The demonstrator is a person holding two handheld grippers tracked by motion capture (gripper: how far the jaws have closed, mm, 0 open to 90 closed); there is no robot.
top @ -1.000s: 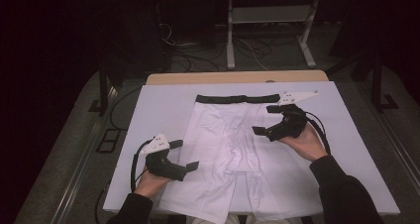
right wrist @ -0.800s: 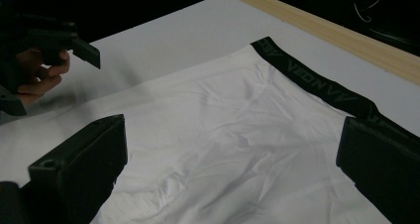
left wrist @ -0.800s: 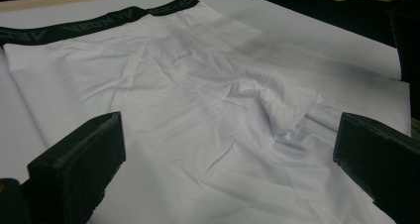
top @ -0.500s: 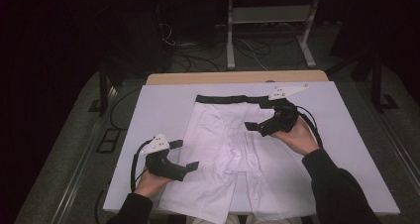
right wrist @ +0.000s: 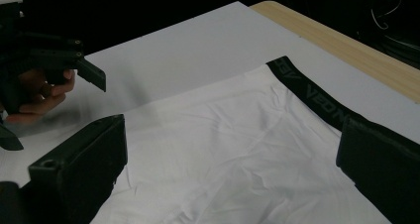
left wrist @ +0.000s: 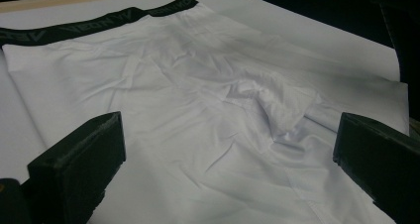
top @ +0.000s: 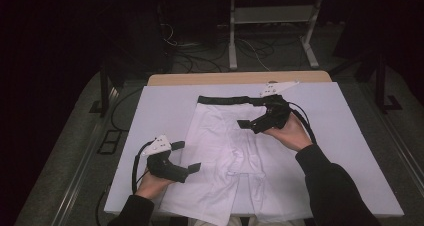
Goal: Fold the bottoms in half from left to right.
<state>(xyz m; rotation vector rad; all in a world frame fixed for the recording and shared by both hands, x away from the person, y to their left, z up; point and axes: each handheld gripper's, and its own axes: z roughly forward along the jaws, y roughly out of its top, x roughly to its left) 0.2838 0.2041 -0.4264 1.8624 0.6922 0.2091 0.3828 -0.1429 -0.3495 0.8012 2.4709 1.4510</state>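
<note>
White boxer shorts point(top: 225, 151) with a black waistband point(top: 225, 100) lie flat on the white table cover point(top: 160, 116), waistband at the far side and legs toward the near edge. My left gripper point(top: 186, 156) is open, hovering just off the shorts' near left leg. In the left gripper view, the cloth point(left wrist: 198, 100) lies between and beyond the open jaws of the left gripper point(left wrist: 230, 135), with nothing held. My right gripper point(top: 250, 113) is open above the shorts' upper right part, just below the waistband. The right gripper point(right wrist: 233, 135) looks across the cloth point(right wrist: 237, 149) and waistband point(right wrist: 312, 92).
A wooden table edge point(top: 200, 79) runs behind the white cover. Beyond it stand a metal frame point(top: 270, 26) and cables on the dark floor point(top: 200, 46). The other hand with its gripper point(right wrist: 49, 60) appears at the upper left of the right gripper view.
My right gripper has moved left and slightly toward the far side, now over the shorts near the waistband. The left gripper and the shorts have stayed put.
</note>
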